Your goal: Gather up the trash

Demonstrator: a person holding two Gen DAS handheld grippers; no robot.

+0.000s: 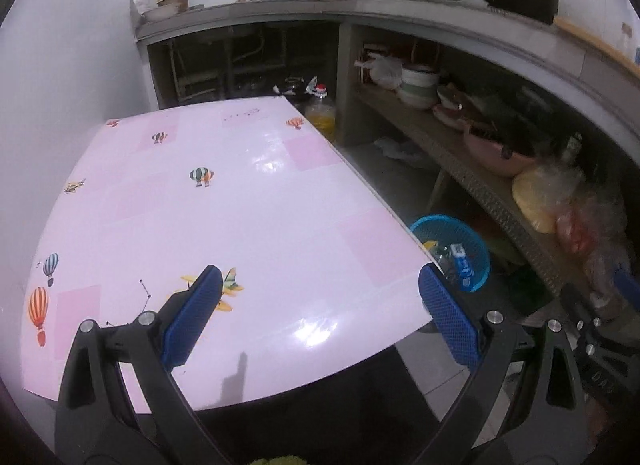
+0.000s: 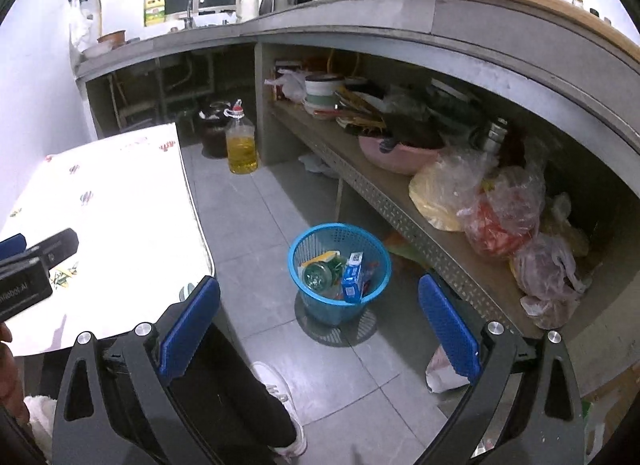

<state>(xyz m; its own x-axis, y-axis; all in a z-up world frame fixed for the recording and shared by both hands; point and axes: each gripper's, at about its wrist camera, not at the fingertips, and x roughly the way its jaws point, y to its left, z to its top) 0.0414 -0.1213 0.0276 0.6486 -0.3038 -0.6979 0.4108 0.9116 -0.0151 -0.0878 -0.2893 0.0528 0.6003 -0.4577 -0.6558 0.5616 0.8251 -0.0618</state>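
A blue mesh waste basket (image 2: 340, 265) stands on the grey tiled floor and holds a blue carton (image 2: 352, 277), a glass jar and yellow wrappers. My right gripper (image 2: 320, 305) hangs above and in front of it, open wide, nothing between its blue pads. My left gripper (image 1: 320, 293) is open over the near right corner of the pink balloon-print table (image 1: 200, 205), also with nothing in it. From the left wrist view the basket (image 1: 452, 249) shows just past the table's right edge. The left gripper's body (image 2: 36, 269) appears at the left of the right wrist view.
A low shelf (image 2: 400, 201) under the concrete counter carries bowls, a pink basin and plastic bags. An oil bottle (image 2: 241, 141) stands on the floor by the shelf post. A person's leg and white shoe (image 2: 280, 389) are below my right gripper. A wok and pots sit on the counter.
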